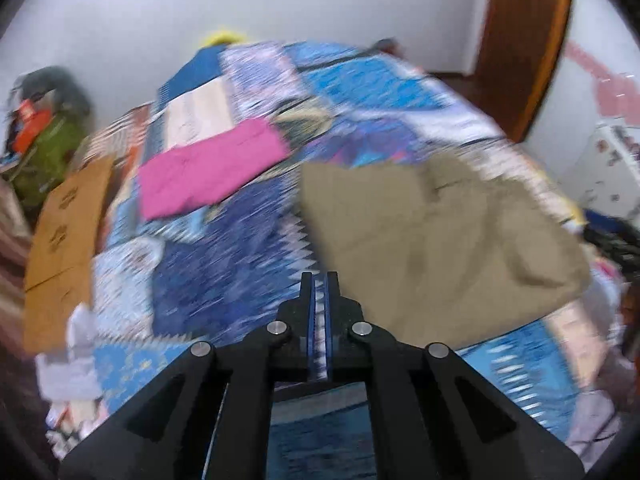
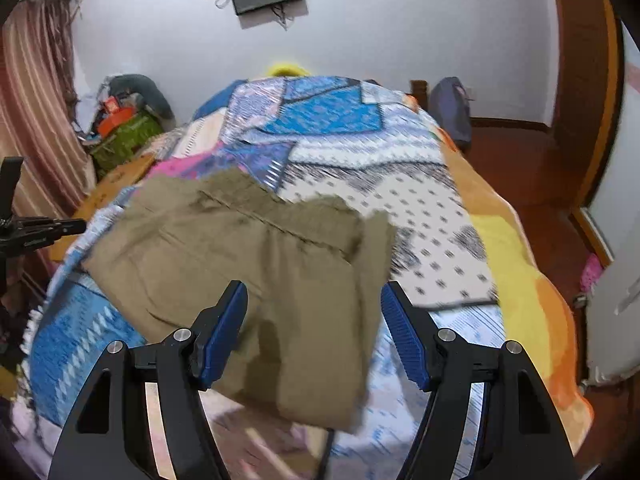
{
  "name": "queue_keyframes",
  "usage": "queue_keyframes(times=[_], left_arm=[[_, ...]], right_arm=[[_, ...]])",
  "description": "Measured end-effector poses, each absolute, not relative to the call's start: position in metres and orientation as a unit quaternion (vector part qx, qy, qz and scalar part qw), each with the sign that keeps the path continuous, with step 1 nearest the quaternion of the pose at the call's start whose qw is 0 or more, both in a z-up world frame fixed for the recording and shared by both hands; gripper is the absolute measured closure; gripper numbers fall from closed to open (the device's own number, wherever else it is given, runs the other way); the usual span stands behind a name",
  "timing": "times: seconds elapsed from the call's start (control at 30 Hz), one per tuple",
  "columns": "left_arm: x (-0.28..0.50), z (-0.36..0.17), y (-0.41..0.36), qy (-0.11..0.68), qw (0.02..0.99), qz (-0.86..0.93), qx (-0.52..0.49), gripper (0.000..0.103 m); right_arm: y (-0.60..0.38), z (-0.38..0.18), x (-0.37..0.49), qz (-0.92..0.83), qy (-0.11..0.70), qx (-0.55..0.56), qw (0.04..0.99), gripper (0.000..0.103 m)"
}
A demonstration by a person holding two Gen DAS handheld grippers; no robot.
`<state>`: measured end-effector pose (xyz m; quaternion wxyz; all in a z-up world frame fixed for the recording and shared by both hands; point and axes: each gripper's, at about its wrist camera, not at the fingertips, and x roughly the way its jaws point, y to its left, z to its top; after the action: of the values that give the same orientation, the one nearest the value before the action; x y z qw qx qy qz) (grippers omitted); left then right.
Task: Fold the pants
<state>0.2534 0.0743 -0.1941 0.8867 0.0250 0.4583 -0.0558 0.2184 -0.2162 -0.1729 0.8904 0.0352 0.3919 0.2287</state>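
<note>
While both views were smeared by motion blur, the khaki pants [image 2: 256,264] could be made out lying on the bed [image 2: 404,216], on its patterned bedspread, in a partly folded heap. In the right wrist view they filled the centre and lower middle of the frame, directly ahead of and beneath the right tongs [image 2: 314,324], whose blue pads stood wide apart and gripped nothing, one edge of the cloth reaching down between them. In the left wrist view the pants [image 1: 440,240] lay to the right of centre, off to the side of the left tongs [image 1: 319,280], which were clenched with only a thin slit between the fingers; no cloth could be seen caught there. The long axis of the pants seemed to run from upper left to lower right in the right wrist view, though the blur left this uncertain. Judging from that, the right hand was the nearer one for the next grasp. A brown cardboard sheet [image 1: 64,236] at the left edge carried dark printed marks, too blurred to read; no other writing was legible.
</note>
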Motion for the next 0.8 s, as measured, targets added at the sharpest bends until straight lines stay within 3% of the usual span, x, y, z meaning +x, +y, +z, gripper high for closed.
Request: queue_keyframes(times=[0.17,0.33,0.4,0.8], left_arm=[[0.277,-0.199,0.018,0.465,0.876,-0.123,0.029,0.093],[0.295,-0.241,-0.026,0.513,0.843,-0.149,0.06,0.093],[0.294,-0.256,-0.029,0.519,0.839,-0.142,0.083,0.093],[0.252,-0.249,0.003,0.502,0.851,-0.129,0.088,0.089]], right_arm=[[-0.186,-0.164,0.238,0.28,0.389,0.055,0.876,0.037],[-0.157,-0.189,0.249,0.307,0.43,0.039,0.848,0.04],[-0.15,-0.208,0.248,0.312,0.464,0.022,0.829,0.046],[-0.196,-0.206,0.202,0.289,0.463,0.001,0.838,0.049]])
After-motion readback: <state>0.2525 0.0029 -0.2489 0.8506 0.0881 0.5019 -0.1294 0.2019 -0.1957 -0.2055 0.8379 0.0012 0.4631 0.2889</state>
